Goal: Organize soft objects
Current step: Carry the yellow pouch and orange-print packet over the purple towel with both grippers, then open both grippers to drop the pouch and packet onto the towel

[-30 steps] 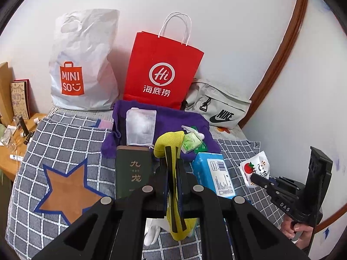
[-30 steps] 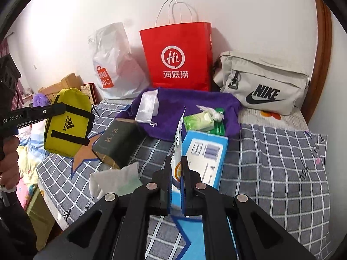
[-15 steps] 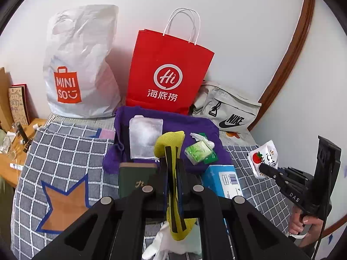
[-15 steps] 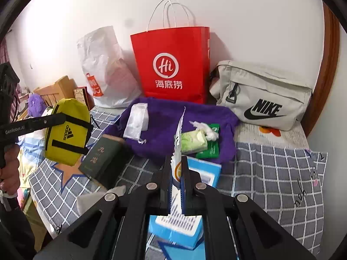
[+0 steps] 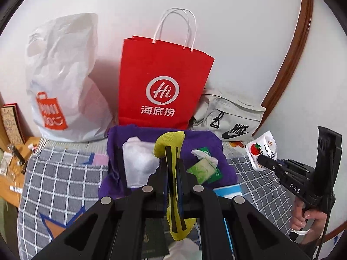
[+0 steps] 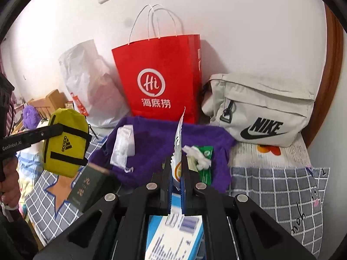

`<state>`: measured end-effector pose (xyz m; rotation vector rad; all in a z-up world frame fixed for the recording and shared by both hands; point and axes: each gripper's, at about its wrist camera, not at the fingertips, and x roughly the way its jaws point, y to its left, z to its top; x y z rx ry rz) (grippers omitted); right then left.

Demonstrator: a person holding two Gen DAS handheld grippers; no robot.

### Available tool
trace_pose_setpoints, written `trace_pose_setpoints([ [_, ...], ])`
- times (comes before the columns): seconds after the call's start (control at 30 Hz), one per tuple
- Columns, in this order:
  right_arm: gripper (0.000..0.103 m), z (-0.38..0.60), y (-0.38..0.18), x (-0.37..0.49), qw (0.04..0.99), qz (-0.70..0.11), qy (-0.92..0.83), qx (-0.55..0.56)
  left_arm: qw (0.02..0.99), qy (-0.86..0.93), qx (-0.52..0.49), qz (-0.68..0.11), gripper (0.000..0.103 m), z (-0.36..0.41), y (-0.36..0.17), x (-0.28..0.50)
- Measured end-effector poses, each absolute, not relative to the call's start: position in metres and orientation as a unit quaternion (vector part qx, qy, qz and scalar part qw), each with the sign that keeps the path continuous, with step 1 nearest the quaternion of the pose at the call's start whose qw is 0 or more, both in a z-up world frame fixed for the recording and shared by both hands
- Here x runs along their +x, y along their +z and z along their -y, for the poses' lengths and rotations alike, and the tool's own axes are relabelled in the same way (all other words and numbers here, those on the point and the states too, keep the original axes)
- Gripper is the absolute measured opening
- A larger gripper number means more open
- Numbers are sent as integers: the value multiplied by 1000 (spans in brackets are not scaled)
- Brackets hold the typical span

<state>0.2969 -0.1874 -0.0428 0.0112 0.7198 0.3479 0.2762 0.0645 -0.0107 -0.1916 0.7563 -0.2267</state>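
We carry both soft things clear above the bed (image 6: pixel 282 186), likely bound for the red paper bag (image 6: pixel 160 75) at its far edge. Our left gripper (image 5: pixel 171 169) has its fingers clamped on the yellow pouch (image 6: pixel 65 145); our right gripper (image 6: pixel 176 169) pinches the white snack packet (image 5: pixel 262 149) edge-on.

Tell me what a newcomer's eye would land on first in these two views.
The red paper bag standing against the white wall, between a white plastic bag and a beige Nike bag. Next, the yellow Adidas pouch clamped in the left gripper, held above the checked bedspread. The right gripper pinches a snack packet.
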Motion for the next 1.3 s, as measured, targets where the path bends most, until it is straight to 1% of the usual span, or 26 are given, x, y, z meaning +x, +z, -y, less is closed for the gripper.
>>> trace_pose_setpoints([
  [0.27, 7, 189, -57, 345, 913, -372, 165, 20, 914, -124, -79, -377, 7, -44, -14, 321],
  [0.47, 9, 186, -71, 376, 910, -385, 154, 12, 909, -129, -82, -388, 7, -37, -24, 348],
  [0.6, 10, 180, -80, 391, 906, -394, 156, 2, 902, -132, -88, -402, 7, -36, -41, 366],
  [0.8, 10, 165, -109, 409, 897, -417, 134, -50, 888, -137, -95, -429, 7, -35, -71, 384],
  [1.07, 10, 155, -132, 422, 890, -433, 109, -98, 872, -143, -89, -459, 7, -24, -103, 401],
  [1.3, 10, 156, -151, 430, 879, -454, 113, -95, 863, -140, -82, -479, 7, -18, -120, 415],
])
